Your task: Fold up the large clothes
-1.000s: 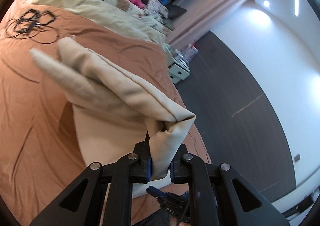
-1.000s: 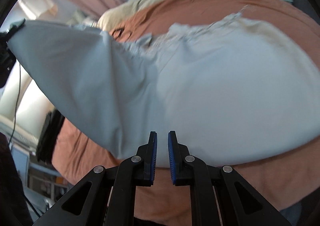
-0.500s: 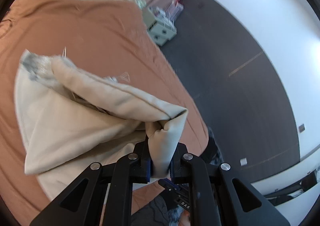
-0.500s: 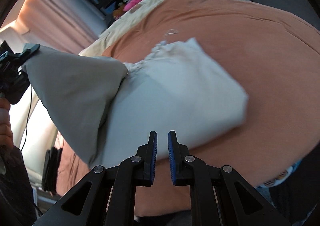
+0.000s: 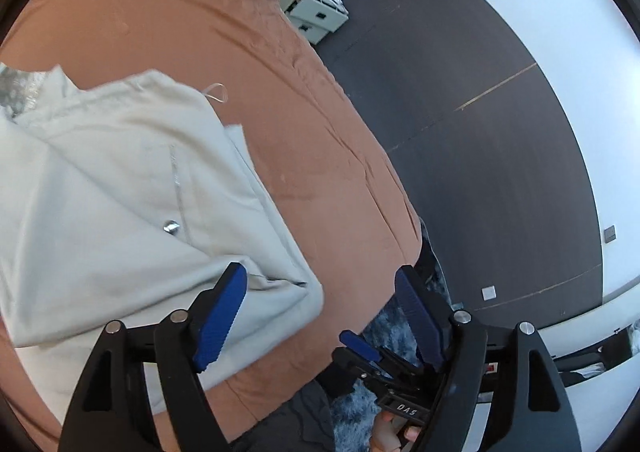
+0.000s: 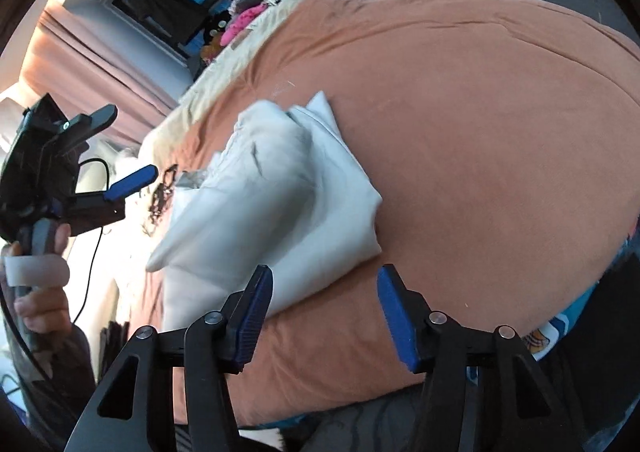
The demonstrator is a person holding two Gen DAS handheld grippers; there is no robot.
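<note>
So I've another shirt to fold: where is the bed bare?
The orange bedspread is bare between the folded cream garment and the bed's floor-side edge. The headboard end is crowded with a black cable tangle and piled bedding.

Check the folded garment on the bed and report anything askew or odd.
The cream garment lies folded on the orange bedspread, but unevenly: a layer edge sticks out on one side and a thin loop trails out near its far edge. No damage shows.

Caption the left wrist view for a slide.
Left gripper, jaws just opened, hovers over the folded cream garment on the orange bedspread.
</note>
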